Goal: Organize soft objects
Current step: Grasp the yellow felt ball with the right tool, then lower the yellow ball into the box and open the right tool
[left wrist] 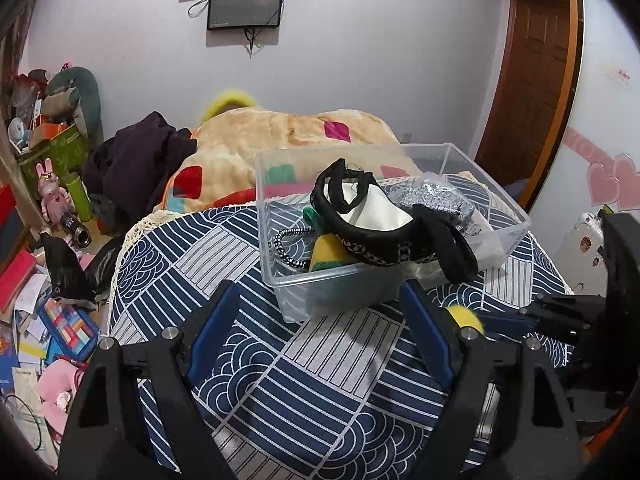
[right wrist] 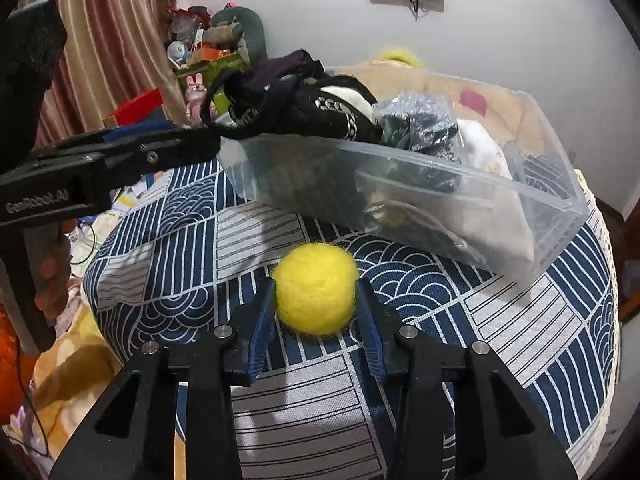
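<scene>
A clear plastic bin stands on the blue patterned cushion. It is heaped with soft things: black headbands, a white pouch, a silver-grey cloth and a yellow-green item. My left gripper is open and empty just in front of the bin. My right gripper is shut on a yellow felt ball, low over the cushion in front of the bin. The ball also shows in the left wrist view.
A blanket and dark clothes lie behind the bin. The floor at left is cluttered with books, a pink toy rabbit and boxes. A wooden door stands at right. The left gripper's body reaches in beside the bin.
</scene>
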A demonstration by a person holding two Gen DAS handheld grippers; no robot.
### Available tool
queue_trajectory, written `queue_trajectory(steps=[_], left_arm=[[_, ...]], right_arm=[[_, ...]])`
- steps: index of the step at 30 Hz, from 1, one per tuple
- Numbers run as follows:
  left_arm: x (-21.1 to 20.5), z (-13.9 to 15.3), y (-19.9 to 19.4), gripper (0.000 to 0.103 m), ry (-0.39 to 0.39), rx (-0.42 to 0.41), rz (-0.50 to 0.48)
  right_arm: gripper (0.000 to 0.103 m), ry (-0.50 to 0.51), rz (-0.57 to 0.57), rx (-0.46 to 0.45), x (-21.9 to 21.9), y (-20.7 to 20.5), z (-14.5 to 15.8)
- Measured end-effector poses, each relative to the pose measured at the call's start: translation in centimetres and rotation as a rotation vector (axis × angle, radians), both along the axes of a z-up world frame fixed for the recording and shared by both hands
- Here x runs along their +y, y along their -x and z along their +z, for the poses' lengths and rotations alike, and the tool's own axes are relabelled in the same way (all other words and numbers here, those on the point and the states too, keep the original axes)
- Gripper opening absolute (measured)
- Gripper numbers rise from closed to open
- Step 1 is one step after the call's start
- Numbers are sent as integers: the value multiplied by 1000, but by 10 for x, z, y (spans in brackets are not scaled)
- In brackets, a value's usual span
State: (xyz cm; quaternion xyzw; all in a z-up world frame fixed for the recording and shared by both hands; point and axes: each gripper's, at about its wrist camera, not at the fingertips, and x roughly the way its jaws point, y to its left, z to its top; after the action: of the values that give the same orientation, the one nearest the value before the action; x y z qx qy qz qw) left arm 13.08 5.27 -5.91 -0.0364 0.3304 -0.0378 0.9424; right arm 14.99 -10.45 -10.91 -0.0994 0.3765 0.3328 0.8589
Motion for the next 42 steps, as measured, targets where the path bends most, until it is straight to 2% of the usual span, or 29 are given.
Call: queue_trajectory(steps=[4,8,14,17,24,29,35,42], left_arm=[[-1,6,4,82,3,-29,-2],[-1,15,8,82,6,-74,3],[-2,28,12,82,6,-137,14],[-2,31,12,82,5,-154,23],[1,32,11,82,8,-164,33],[3,36,14,82,5,-177,37],[0,49,23,82,13,-209,36],[-11,72,43,82,5,-266,19]], right_arm=[[36,-26,-9,-64,-5,5,16],[36,-94,-41,-119,-16,5,40],[36,-175,-128,-157,-25,-19,64],[36,-173,-145,-148,-19,-31,64],[37,-94,-135,-105,4,-51,48],[41,-58,-128,-117,5,-44,49],[55,-107,-152,-142,-14,-29,70],[56,-167,-171,-220,-36,6,103]])
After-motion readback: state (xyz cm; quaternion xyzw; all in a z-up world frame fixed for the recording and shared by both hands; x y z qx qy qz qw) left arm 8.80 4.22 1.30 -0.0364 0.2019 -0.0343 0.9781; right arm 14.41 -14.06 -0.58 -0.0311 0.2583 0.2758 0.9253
